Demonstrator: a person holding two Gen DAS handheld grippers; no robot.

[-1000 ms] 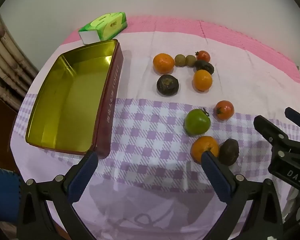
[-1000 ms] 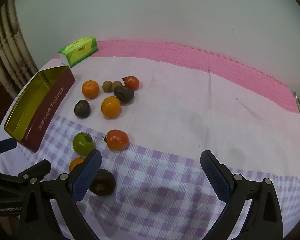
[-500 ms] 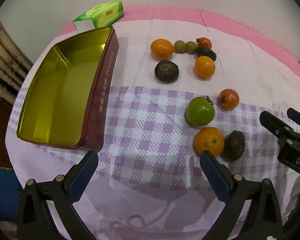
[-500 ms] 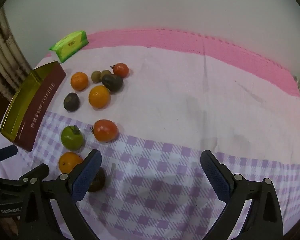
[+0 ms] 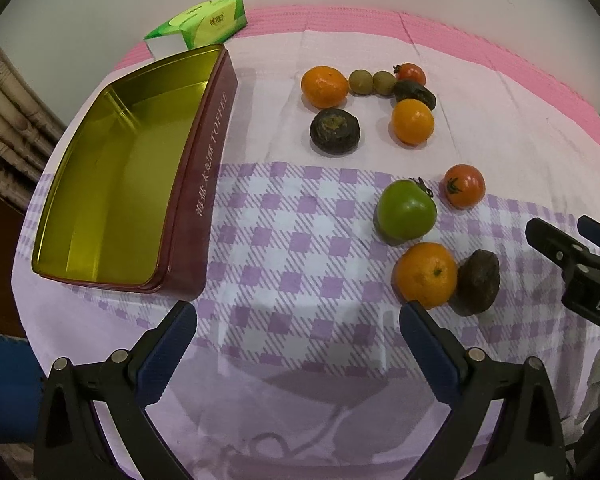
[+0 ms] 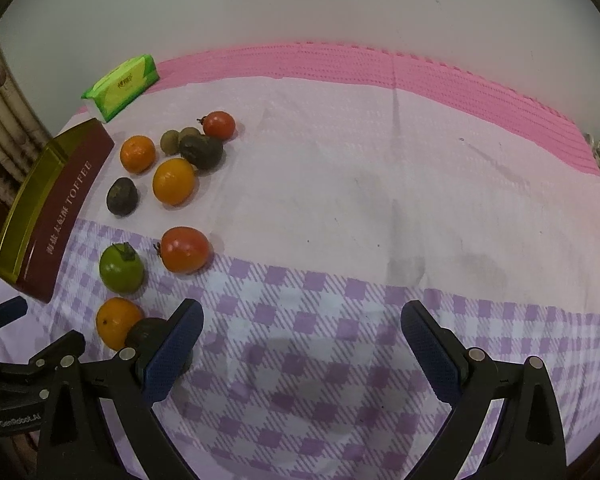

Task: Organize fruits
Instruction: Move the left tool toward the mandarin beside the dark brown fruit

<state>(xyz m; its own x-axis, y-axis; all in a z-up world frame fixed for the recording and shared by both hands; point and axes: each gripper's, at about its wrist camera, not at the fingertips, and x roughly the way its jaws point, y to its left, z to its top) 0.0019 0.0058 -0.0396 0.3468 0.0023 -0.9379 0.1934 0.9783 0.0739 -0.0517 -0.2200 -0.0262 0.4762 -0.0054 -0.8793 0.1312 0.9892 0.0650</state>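
Opening step, nothing packed: fruits scattered on table right of bare tin. Left gripper and right gripper spread, unladen (hovering). Next, probably: closing on near orange.

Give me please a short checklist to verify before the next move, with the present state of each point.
1. Toffee tin open, nothing inside: ok.
2. Left gripper open, holding nothing: ok.
3. Right gripper open, holding nothing: ok.
4. Nearest orange clear to grasp: not ok, brown fruit touches it.
5. Green tomato free on all sides: ok.
6. Fruit firmness: cannot tell.
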